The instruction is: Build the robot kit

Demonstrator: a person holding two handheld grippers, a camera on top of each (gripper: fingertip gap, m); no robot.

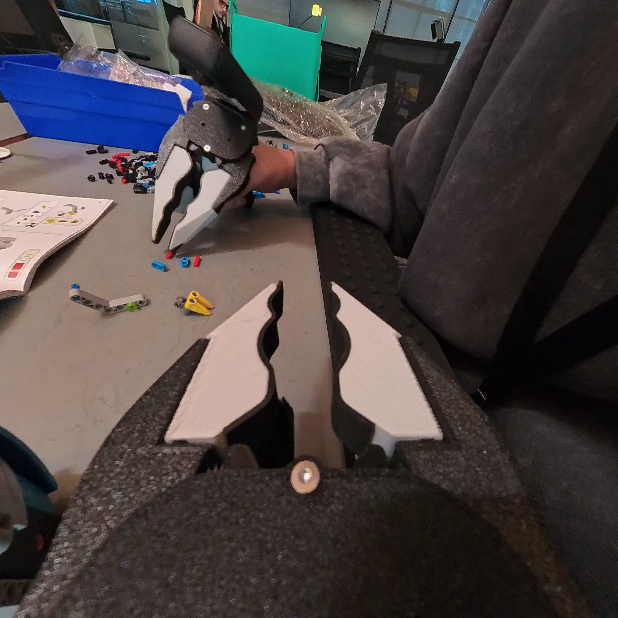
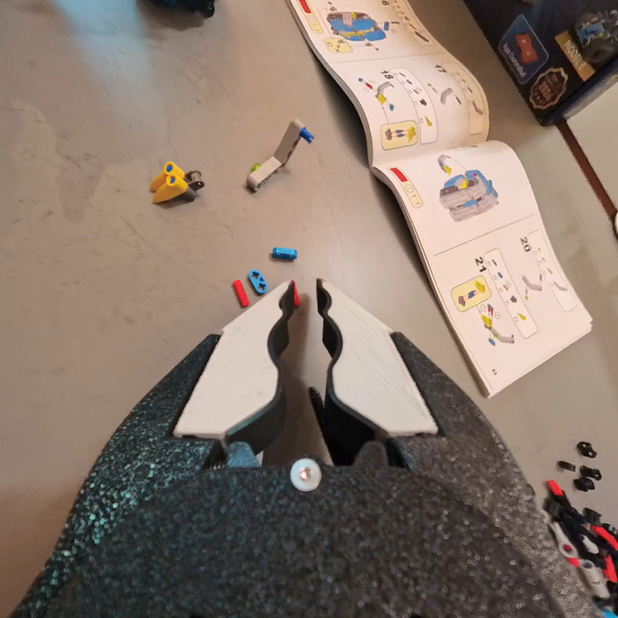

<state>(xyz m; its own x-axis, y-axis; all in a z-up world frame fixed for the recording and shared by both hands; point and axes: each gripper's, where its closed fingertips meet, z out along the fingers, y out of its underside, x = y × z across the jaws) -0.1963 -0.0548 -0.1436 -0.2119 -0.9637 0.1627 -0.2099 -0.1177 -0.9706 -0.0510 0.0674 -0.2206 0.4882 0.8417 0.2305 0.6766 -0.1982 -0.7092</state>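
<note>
My right gripper [image 2: 304, 284] is open and points down at the grey table. A small red pin [image 2: 296, 294] lies between its tips, against the inner side of the left finger. It also shows in the left wrist view [image 1: 169, 255], under the right gripper [image 1: 164, 244]. Beside it lie another red pin [image 2: 240, 293], a blue two-hole link [image 2: 258, 282] and a blue piece [image 2: 284, 253]. My left gripper [image 1: 306, 287] is open and empty, held over the table's near edge. It touches nothing.
A grey angled beam [image 2: 277, 160] and a yellow assembly [image 2: 170, 182] lie farther out. An open instruction booklet [image 2: 468, 200] and a dark box [image 2: 568, 50] are to the right. A blue bin [image 1: 93, 103] and a pile of small parts [image 1: 130, 167] are behind. A black studded strip [image 1: 361, 267] runs along the edge. Across from one pair of fingers to the other is roughly 20 cm.
</note>
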